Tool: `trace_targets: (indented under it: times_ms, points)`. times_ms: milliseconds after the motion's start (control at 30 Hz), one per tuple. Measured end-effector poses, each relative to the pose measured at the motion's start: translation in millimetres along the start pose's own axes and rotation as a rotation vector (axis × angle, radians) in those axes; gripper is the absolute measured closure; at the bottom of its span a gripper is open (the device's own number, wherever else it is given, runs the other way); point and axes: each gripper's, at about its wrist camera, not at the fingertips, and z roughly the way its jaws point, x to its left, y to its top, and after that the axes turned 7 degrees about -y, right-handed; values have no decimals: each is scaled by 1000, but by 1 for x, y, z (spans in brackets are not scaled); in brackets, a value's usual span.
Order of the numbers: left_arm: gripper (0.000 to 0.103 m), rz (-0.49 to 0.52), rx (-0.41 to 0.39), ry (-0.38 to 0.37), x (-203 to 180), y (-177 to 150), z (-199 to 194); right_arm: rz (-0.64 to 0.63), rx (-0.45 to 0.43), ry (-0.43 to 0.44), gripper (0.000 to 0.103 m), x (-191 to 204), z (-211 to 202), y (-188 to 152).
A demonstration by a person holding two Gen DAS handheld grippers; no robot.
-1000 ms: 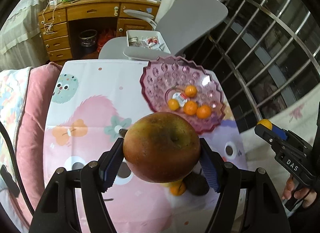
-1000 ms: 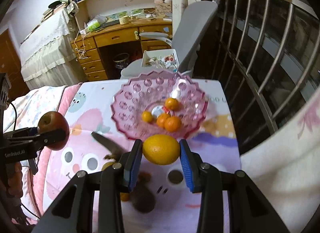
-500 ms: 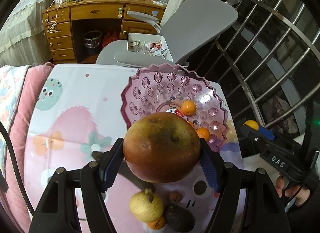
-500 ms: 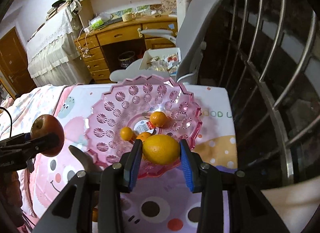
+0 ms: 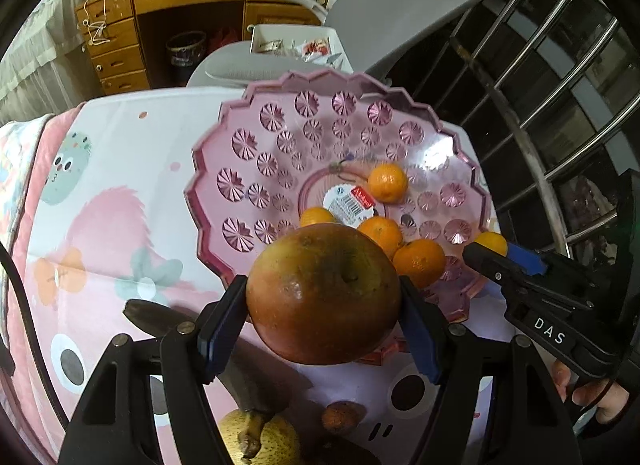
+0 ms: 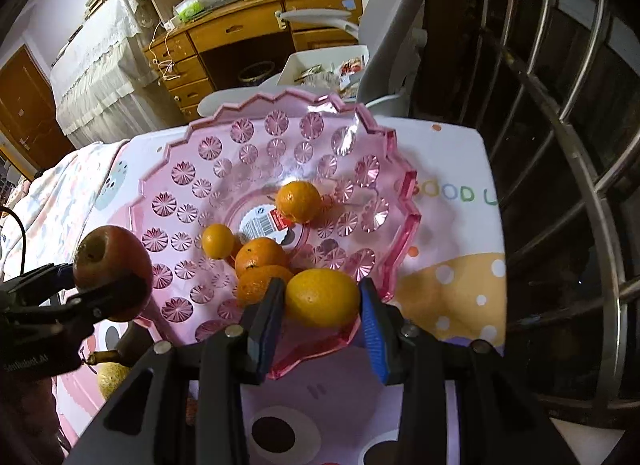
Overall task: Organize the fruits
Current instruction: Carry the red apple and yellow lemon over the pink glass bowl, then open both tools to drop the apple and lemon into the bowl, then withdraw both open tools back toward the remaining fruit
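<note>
- Pink bowl point(image 6: 400, 201) holds four small oranges point(image 6: 298, 201).
- Left gripper point(image 5: 322, 329) fingers clamped on apple point(image 5: 324, 293), at bowl's near rim.
- Right gripper point(image 6: 320, 317) fingers clamped on lemon point(image 6: 322, 297), over same rim.
- Left to do: both drops, plus pear point(image 5: 260, 441) and small fruit just outside bowl.
- Readable: "DAS", "GOOD L" on table cloth point(image 6: 452, 193).

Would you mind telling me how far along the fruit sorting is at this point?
Done: four small oranges lie in the pink bowl. In hand: the left gripper grips an apple near the bowl's rim, and the right gripper holds a yellow citrus over it. Left: a yellowish fruit and a small brown fruit remain on the cloth.
</note>
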Motion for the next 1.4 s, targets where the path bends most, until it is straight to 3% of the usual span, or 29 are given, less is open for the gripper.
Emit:
trace_targets:
  times_ms: [200,333,467,667,967,1400]
  points:
    - [32,-12,4,-4,1,-4,4,22,15,21,64,-4,4,1]
    - [32,-34,1,-16,5,-5,3,23,6,17,56,-4,2,0]
    - [21,-32,-39,-45,4,-6,-11,45,4,17,56,-4,-7,-2]
    - [21,-58,-49,-74,10,-18,-31,74,-4,4,56,-3,-25,-9]
    - [21,-79,-69,-110,34,-48,-73,104,13,-25,56,16,-53,-42]
    - [21,-32,-63,-117,74,-104,-137,162,53,-33,52,62,-90,-111]
